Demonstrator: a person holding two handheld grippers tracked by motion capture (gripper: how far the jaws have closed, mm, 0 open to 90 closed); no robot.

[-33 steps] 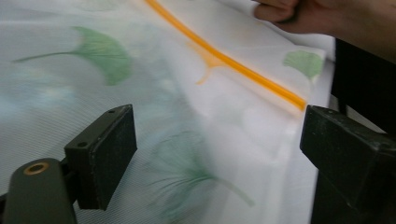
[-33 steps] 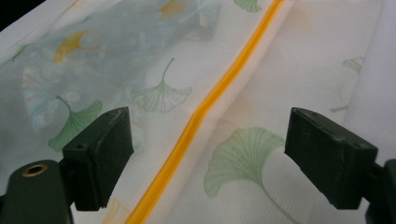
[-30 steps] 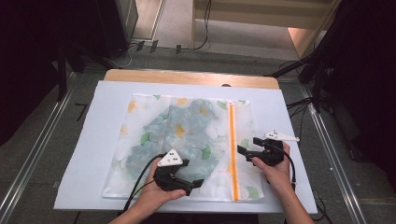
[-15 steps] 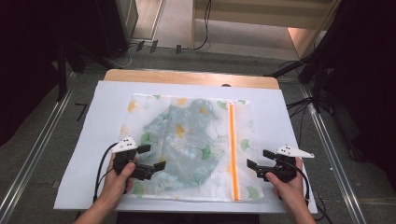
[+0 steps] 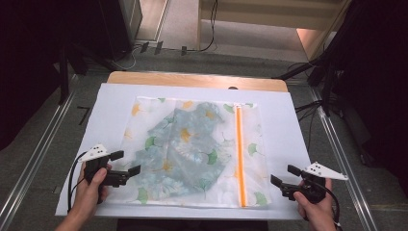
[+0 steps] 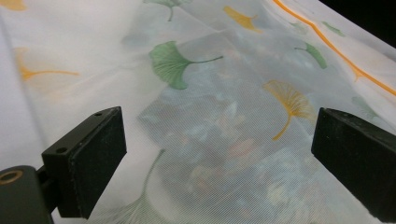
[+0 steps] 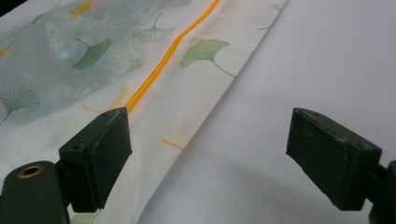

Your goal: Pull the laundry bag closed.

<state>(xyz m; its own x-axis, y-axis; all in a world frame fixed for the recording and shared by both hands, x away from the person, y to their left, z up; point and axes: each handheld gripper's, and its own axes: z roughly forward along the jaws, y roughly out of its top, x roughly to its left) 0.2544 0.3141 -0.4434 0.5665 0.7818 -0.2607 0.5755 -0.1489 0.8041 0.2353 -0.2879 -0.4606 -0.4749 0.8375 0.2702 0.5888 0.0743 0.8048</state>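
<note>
White table [image 5: 288, 120] bears mesh bag [image 5: 192, 149] between both gaping claws.

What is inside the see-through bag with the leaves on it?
Inside the mesh laundry bag lies a folded bluish-green patterned garment, blurry through the mesh. What kind of garment cannot be told, and anything beneath it is covered. The orange zipper looks closed.

Your left gripper [image 5: 124, 163] and right gripper [image 5: 285, 178] are both black, each topped by a pale grey three-cornered plate, and a black cable loops from each back past your bare hands. Their jaws are flat rectangular black blocks with small screw holes (a brass-ringed hole sits at each near corner).
</note>
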